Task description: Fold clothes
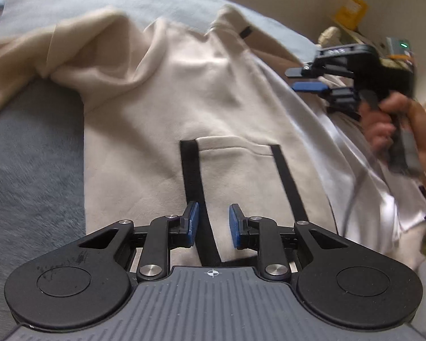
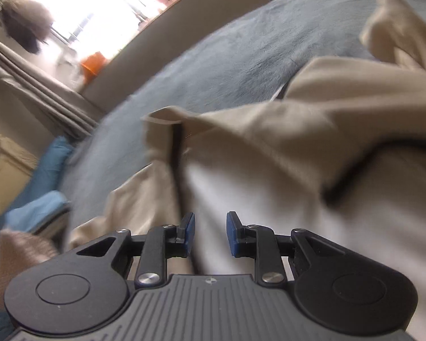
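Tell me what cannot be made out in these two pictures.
- Left wrist view: the cream garment's lower hem, hidden behind the left gripper.
- Left wrist view: clutter at the top right, too blurred to identify.
- Right wrist view: the window, overexposed.

1. Cream garment (image 1: 184, 105) lies spread across the grey-blue blanket (image 1: 28, 170), mostly flat, cloth rumpled toward its far end.
2. Two black straps (image 1: 193, 182) run down its middle from a pocket-like seam.
3. One bunched fold (image 1: 79, 54) rises at the far left, over the blanket.
4. White cloth (image 1: 355, 176) lies against its right edge.
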Available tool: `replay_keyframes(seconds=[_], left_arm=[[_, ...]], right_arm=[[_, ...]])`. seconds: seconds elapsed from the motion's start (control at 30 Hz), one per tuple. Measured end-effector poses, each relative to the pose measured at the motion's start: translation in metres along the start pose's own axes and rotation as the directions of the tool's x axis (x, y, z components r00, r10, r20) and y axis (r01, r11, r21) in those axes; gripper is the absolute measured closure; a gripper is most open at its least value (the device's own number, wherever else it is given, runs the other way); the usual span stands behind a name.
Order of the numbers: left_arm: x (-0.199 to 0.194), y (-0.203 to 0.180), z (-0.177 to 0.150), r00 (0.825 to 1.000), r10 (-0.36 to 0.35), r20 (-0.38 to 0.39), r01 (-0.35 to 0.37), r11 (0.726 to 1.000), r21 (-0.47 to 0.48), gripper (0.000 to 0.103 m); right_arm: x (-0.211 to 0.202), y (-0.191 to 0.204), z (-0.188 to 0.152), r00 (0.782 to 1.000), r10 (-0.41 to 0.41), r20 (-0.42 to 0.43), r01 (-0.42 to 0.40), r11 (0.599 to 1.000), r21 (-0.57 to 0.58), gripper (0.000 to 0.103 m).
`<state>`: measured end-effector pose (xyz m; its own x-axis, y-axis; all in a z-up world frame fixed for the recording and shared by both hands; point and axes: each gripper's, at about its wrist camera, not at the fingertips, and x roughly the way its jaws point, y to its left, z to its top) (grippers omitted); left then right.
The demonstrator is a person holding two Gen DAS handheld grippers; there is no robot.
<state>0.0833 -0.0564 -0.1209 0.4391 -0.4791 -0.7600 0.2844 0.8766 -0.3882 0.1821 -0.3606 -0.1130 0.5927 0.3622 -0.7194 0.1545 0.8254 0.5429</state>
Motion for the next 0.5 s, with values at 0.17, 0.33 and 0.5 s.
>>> replay_keyframes(seconds=[0.17, 0.33, 0.5], left_arm=[[0.003, 0.015, -0.004, 0.999, -0.040, 0.010, 0.040, 0.998, -0.053, 0.080], [0.004, 0.018, -0.006, 0.999, -0.047, 0.013, 0.047, 0.997, -0.057, 0.080], [0.006, 0.019, -0.006, 0.999, -0.052, 0.014, 0.053, 0.998, -0.029, 0.080]], right_arm=[[0.047, 0.008, 0.035, 0.962, -0.272, 0.025, 0.272, 0.945, -0.180, 0.092], [0.072, 0.005, 0.064, 0.861, -0.484, 0.155, 0.508, 0.812, -0.289, 0.103], [0.103, 0.009, 0.074, 0.709, -0.646, 0.282, 0.690, 0.553, -0.468, 0.103]])
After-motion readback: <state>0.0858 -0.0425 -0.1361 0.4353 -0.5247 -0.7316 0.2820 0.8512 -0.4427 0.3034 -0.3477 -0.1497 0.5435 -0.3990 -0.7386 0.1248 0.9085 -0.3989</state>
